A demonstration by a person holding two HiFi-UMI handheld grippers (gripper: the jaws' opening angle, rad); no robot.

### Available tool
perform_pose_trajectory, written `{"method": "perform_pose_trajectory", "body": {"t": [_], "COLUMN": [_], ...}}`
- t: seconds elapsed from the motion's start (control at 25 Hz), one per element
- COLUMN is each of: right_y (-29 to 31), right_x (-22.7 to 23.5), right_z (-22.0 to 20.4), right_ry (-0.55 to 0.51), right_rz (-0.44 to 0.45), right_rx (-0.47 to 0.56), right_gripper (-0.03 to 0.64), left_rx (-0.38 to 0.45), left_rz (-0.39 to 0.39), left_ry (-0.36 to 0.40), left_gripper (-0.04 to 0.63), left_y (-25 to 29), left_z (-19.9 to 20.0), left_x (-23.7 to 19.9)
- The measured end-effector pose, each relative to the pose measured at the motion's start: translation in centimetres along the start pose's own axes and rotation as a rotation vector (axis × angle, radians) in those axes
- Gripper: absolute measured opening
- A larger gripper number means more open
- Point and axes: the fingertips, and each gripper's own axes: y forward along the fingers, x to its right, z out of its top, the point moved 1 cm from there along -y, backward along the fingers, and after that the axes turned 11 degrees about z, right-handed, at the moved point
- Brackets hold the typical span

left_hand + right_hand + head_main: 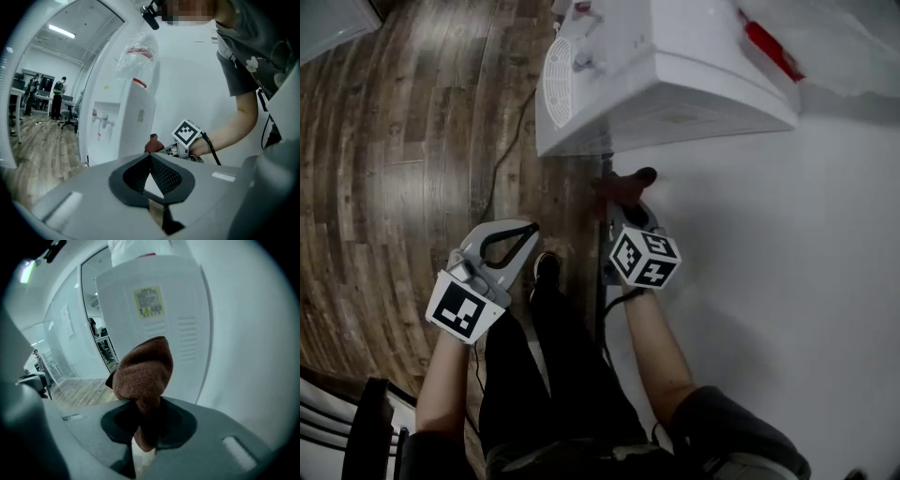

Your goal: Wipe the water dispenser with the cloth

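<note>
Both jaws of right tongs (146,425) pinch brown cloth (143,373), near dispenser (159,310).

wood floor (394,141) — black cable (494,169) lying across it | white wall (787,281) | office chair (70,123) near standing person (57,96)

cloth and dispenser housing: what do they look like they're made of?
The cloth: brown, looks like terry or microfibre fleece, going by the matte, nubbly pile and soft folds. The water dispenser housing: probably moulded plastic, white and smooth with a slight sheen. The vent slots and rounded edges suggest that, but painted sheet metal can't be ruled out.
</note>
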Motion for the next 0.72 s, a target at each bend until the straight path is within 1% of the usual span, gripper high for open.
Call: {"method": "perform_pose_trajectory", "body": {"t": [0.08, 0.12, 0.28, 0.36, 0.44, 0.56, 0.64, 0.72], "right_y": [-2.2, -3.3, -8.0, -10.6, -12.9, -16.5, -19.4, -22.4], "right_x": [-2.1, -3.1, -6.3, -7.4, -8.3, -10.4, -12.2, -13.5], "right_z": [2.4, 3.5, 7.2, 8.0, 7.9, 6.3, 5.9, 6.0], "right_ry": [-0.003, -0.001, 0.024, 0.045, 0.070, 0.080, 0.077, 0.072], "right_rz": [0.020, 0.028, 0.034, 0.026, 0.018, 0.030, 0.031, 0.015], "right_rx": [0.010, 0.020, 0.093, 0.135, 0.164, 0.143, 0.140, 0.171], "right_gripper": [0.060, 0.060, 0.060, 0.060, 0.060, 0.060, 0.060, 0.060], "left_rx": [0.018, 0.029, 0.070, 0.086, 0.100, 0.114, 0.112, 0.107], "left_rz": [-0.005, -0.007, -0.023, -0.036, -0.056, -0.086, -0.125, -0.172], "left_ry": [-0.042, -0.050, -0.033, -0.048, -0.054, -0.056, -0.064, -0.064], "left_gripper": [0.017, 0.017, 0.017, 0.017, 0.017, 0.017, 0.017, 0.017], "left_y": [-1.4, -2.1, -5.3, -6.7, -7.9, -10.4, -12.1, -13.2], "left_z": [3.3, 4.8, 10.3, 12.0, 13.2, 15.0, 16.2, 17.0], "left_x": [0.8, 1.2, 2.8, 3.7, 4.6, 6.9, 8.6, 10.3]}}
